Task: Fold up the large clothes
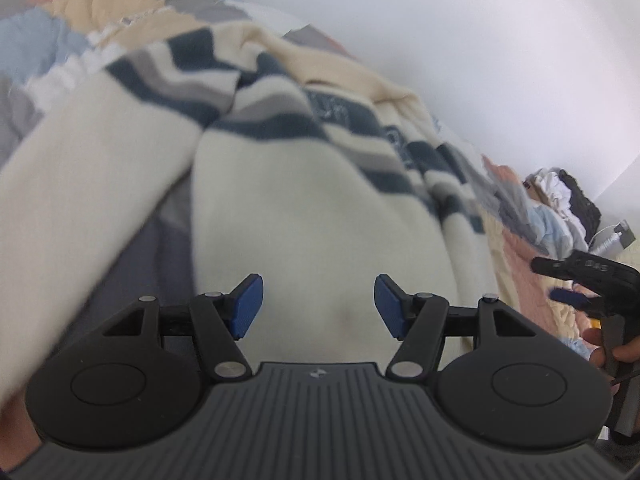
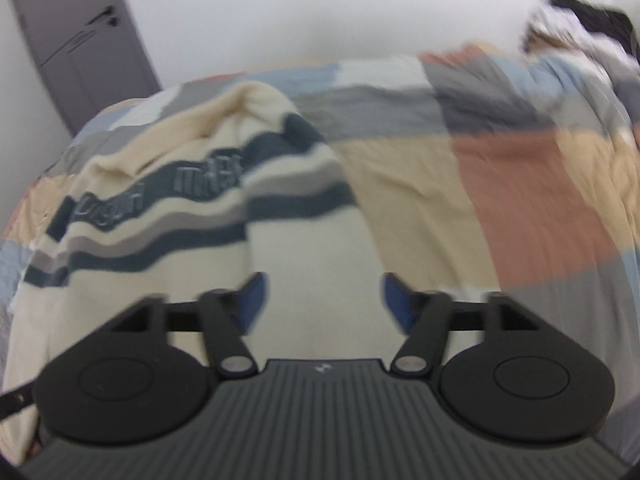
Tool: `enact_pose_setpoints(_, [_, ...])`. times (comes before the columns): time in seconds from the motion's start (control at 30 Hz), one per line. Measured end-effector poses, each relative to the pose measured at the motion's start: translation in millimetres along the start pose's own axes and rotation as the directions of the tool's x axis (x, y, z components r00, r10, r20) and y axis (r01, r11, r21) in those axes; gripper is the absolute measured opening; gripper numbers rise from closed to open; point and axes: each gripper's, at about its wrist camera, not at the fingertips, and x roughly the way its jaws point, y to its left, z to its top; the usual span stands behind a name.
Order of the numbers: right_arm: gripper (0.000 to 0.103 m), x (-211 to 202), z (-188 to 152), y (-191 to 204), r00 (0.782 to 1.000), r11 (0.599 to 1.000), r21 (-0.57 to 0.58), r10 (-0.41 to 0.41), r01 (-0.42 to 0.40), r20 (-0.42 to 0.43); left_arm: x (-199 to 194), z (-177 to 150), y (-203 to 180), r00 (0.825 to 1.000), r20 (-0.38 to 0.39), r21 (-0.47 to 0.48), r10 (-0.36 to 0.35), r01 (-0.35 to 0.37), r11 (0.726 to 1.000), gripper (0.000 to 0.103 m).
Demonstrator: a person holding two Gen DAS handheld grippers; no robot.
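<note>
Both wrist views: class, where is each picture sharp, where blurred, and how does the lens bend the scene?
Left wrist view: the left gripper is sharp, the striped sweater smeared, the wall bright and washed out. Right wrist view: blur everywhere, even on the right gripper; the sweater's lettering is unreadable. Both views: fisheye bulges the quilt, and the door bows.
</note>
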Motion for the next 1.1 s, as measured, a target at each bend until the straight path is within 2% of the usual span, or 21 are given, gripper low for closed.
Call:
enact_pose_setpoints(0.07, [0.088,5.5,-5.8,-8.4,1.000,0.999,0.019,-0.025,0.026,-0.016,5.5,-2.9,3.1,1.000,-0.011,-0.001,-0.001,0.001,1.000,0.067])
enact_pose_setpoints(0.2, [0.087,33.9,-13.1,-21.4,0.992,0.996,0.085,-0.020,0.031,-0.121,16.3,-6.5,6.9,1.000,-0.031,0.004,0.004,-0.004,1.000,0.067])
enact_pose_setpoints(0.37, [0.087,71.1,-21.1,-38.8,0.967,0.972,0.228,0.007,0.053,-0.254,26.6,-5.3,10.8,0.999,-0.043,-0.019,-0.010,0.009,1.000,0.067])
enact_pose_setpoints(0.47, [0.087,83.1,-28.8,-46.1,0.954,0.958,0.281,0.035,0.053,-0.298,29.0,-2.4,16.6,0.999,-0.045,-0.047,-0.028,0.026,0.999,0.067])
enact_pose_setpoints(0.53, [0.080,83.8,-30.2,-44.1,0.955,0.962,0.271,0.041,0.042,-0.294,29.9,-0.6,20.2,0.998,-0.046,-0.067,-0.040,0.036,0.997,0.067])
enact_pose_setpoints(0.6, [0.058,82.2,-30.1,-36.8,0.957,0.971,0.238,0.059,0.011,-0.284,29.8,0.6,22.7,0.998,-0.042,-0.080,-0.047,0.043,0.996,0.067])
enact_pose_setpoints(0.63, [0.051,81.3,-30.6,-31.1,0.957,0.978,0.210,0.063,-0.002,-0.283,29.5,1.0,23.2,0.998,-0.039,-0.083,-0.048,0.044,0.996,0.067])
enact_pose_setpoints(0.67, [0.034,80.2,-31.8,-23.6,0.957,0.985,0.170,0.061,-0.012,-0.283,29.2,1.4,23.2,0.998,-0.037,-0.086,-0.048,0.045,0.995,0.067])
enact_pose_setpoints(0.7, [0.026,79.9,-30.5,-17.7,0.958,0.992,0.122,0.050,-0.016,-0.284,28.6,2.1,23.9,0.998,-0.034,-0.089,-0.051,0.047,0.995,0.067])
enact_pose_setpoints(0.77, [0.019,76.0,-27.4,-8.6,0.963,0.999,0.041,0.019,-0.008,-0.269,26.3,2.8,24.9,0.998,-0.026,-0.097,-0.054,0.051,0.994,0.067])
enact_pose_setpoints(0.9, [0.014,58.3,-7.6,-19.1,0.981,0.999,0.038,-0.011,0.018,-0.193,18.1,6.0,28.5,0.998,0.003,-0.111,-0.058,0.058,0.992,0.067])
enact_pose_setpoints(1.0, [0.014,51.7,25.6,-37.4,0.989,0.995,0.029,-0.094,0.098,-0.115,12.2,11.5,34.8,0.998,0.032,-0.128,-0.050,0.054,0.990,0.067])
enact_pose_setpoints(1.1, [0.013,48.0,70.4,-65.2,0.982,0.980,0.065,-0.185,0.187,-0.030,1.9,16.0,46.7,0.996,0.091,-0.174,0.014,0.002,0.985,0.067])
